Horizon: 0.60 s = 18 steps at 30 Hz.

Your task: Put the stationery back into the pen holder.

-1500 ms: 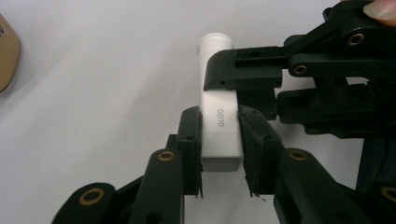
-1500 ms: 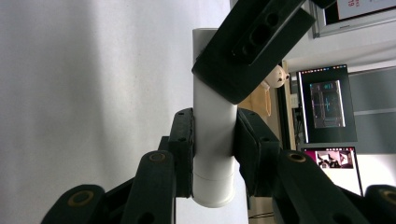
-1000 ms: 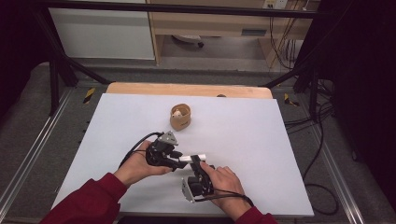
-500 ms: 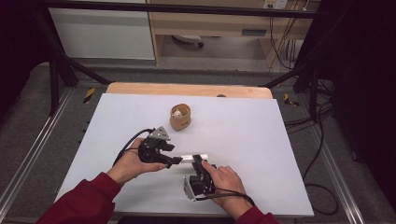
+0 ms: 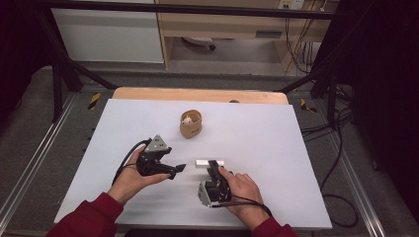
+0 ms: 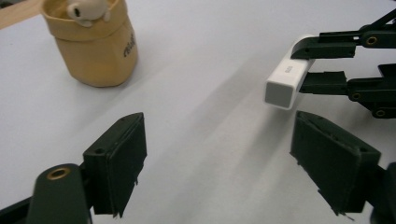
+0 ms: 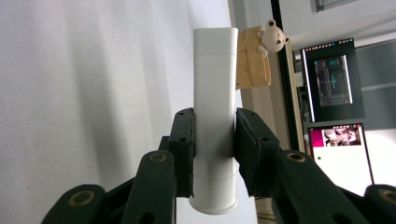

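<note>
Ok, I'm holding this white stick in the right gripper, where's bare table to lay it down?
Bare: the right half of the white table, and the far left corner beyond the left gripper. Crowded: the near middle, where the right gripper holds the white stick by the open left one. The tan pot takes centre.

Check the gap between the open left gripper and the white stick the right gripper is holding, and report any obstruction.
Nothing visible stands between them. The left gripper is open, facing the free end of the white stick, which the right gripper clamps. Only bare white table lies between; the tan cup sits well aside.
</note>
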### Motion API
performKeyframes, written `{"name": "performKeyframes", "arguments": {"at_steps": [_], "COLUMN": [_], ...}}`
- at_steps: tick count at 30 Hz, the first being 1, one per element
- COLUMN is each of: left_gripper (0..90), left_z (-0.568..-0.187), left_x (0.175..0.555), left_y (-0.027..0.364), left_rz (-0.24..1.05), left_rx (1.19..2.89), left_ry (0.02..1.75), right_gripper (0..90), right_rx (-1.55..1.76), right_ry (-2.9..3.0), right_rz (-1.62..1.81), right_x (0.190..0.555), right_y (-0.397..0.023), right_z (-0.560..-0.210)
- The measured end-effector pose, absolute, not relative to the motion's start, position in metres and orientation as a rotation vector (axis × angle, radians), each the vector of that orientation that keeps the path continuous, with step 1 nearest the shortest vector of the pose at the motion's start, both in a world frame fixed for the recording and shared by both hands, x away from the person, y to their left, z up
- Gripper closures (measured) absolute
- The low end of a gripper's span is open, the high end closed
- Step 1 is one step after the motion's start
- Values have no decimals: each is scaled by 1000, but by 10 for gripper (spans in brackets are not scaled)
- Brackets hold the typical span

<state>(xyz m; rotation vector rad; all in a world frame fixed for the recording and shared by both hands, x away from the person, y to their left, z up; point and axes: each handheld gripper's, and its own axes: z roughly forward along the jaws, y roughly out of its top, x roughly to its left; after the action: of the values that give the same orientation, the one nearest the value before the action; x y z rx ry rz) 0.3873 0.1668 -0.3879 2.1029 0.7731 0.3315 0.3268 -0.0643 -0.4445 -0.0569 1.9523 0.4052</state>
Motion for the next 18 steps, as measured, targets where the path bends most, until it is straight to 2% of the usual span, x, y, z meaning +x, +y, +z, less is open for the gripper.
{"name": "performKeyframes", "arguments": {"at_steps": [4,18], "left_gripper": [140,124], "left_z": [-393,-407], "left_x": [381,355], "left_y": [173,197], "left_rz": [369,513], "left_rx": [2069,1910], "left_ry": [800,863], "right_gripper": [692,692], "right_rx": [-14,183], "right_ry": [1965,2020], "right_rz": [435,616], "right_x": [330,340], "right_y": [-67,-79], "right_z": [-443,-433]}}
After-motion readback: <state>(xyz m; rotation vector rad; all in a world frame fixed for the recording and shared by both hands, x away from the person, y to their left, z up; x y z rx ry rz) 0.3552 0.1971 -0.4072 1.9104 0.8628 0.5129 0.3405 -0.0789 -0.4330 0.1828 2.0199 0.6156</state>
